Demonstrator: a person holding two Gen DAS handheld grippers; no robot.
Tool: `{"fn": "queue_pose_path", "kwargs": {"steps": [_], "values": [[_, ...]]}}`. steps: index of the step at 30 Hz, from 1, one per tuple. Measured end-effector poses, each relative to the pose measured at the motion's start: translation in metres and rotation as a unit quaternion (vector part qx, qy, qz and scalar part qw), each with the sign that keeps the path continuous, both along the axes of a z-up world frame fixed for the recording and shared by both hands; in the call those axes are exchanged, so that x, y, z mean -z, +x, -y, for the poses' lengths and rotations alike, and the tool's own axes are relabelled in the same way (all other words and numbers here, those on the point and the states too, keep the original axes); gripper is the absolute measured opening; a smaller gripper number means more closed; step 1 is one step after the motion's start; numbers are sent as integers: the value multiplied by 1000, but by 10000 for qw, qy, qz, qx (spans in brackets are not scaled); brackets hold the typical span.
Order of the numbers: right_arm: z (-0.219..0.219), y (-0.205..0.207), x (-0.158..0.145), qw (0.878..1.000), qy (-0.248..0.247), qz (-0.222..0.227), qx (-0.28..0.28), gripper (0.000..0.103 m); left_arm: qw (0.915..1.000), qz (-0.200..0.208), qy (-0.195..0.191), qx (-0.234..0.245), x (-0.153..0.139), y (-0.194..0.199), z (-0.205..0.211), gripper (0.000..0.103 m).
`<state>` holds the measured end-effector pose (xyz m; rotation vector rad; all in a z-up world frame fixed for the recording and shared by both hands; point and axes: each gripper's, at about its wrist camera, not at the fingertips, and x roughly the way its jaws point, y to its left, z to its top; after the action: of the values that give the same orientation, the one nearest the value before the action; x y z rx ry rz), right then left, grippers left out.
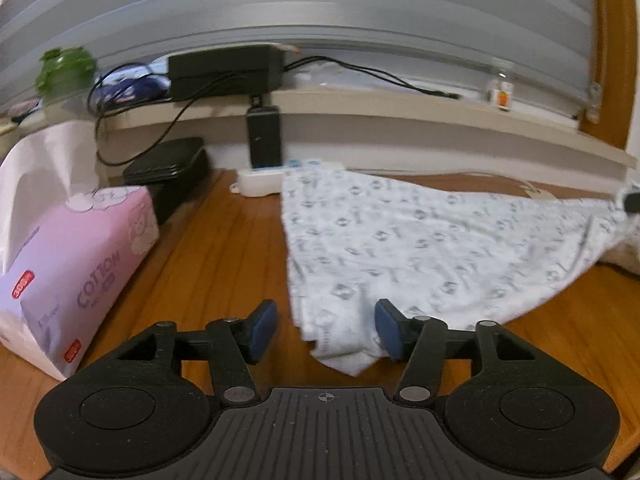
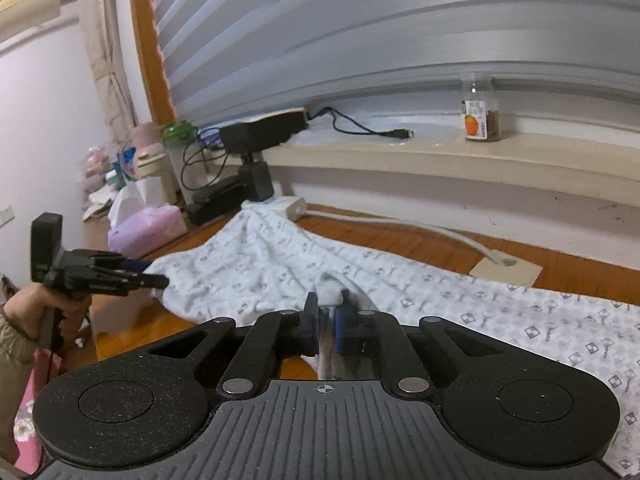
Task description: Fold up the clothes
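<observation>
A patterned cloth [image 1: 420, 248] lay across the wooden tabletop [image 1: 224, 248] below a windowsill [image 2: 440, 160]. The left claw [image 1: 326, 330] stood apart over its corner; the right claw [image 2: 326, 326] was clamped on a fold.

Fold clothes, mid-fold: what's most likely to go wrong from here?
1. The left gripper is open with the garment corner between its pads, ungripped; the corner may slump out of place.
2. The right gripper pinches a small bunch; pulling might drag the cloth over the power strip and cable.

The garment [image 1: 420, 240] lies on the table [image 1: 224, 248], tissue pack [image 1: 76, 272] left of it.
</observation>
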<state>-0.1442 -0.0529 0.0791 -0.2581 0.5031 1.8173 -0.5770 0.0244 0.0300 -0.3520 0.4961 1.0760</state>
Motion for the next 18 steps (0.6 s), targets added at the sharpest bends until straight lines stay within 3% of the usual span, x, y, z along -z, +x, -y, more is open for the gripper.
{"fn": "queue_pose_path", "kwargs": {"steps": [4, 7, 9, 14, 18], "values": [[1, 0, -2, 10000, -1, -39, -65, 7, 9991, 374, -191, -1, 5, -8, -9, 63], [1, 0, -1, 9998, -53, -119, -122, 7, 9978, 603, -262, 108, 4, -7, -19, 24], [3, 1, -2, 9996, -78, -231, -146, 6, 9983, 572, -72, -7, -4, -5, -22, 15], [25, 2, -19, 9966, -177, -725, -341, 6, 9970, 617, 327, -329, -47, -17, -25, 14], [41, -5, -24, 9930, -311, -995, -563, 6, 9991, -50, 382, -172, -60, 2, -22, 24]]}}
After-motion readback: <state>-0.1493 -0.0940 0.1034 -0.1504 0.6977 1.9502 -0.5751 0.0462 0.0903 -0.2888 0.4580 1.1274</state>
